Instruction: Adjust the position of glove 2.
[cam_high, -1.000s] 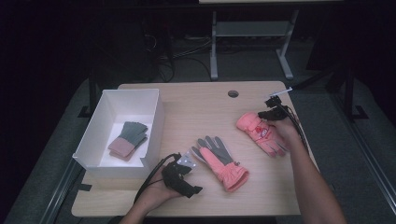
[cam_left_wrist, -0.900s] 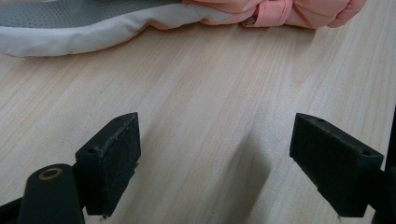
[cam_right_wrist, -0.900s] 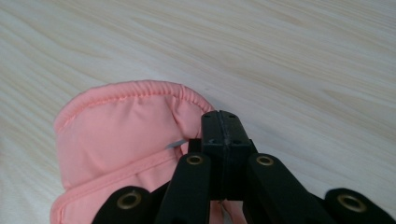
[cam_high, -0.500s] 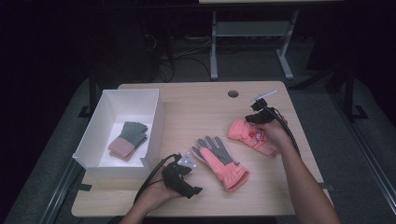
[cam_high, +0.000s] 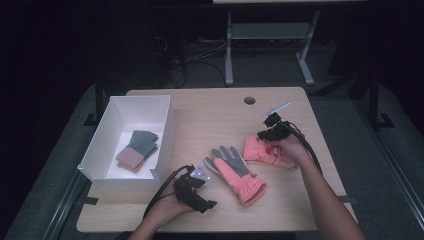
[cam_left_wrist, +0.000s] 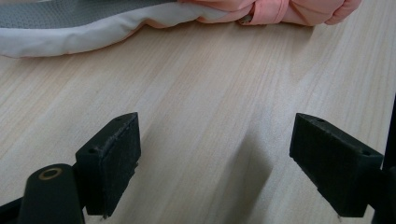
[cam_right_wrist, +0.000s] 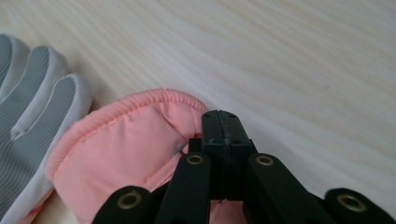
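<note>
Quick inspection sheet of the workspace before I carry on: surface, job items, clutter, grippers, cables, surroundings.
Surface: wooden table, round hole near far edge.
Job's things: white bin at left holding a folded glove; grey-palmed glove flat mid-table; pink glove beside it.
Clutter: nothing seen.
Grippers: left gripper open, resting on the table; right gripper shut on pink glove.
Cables: one trails from each gripper toward the person.
Surroundings: dark floor, metal stand and loose cables behind the table.
</note>
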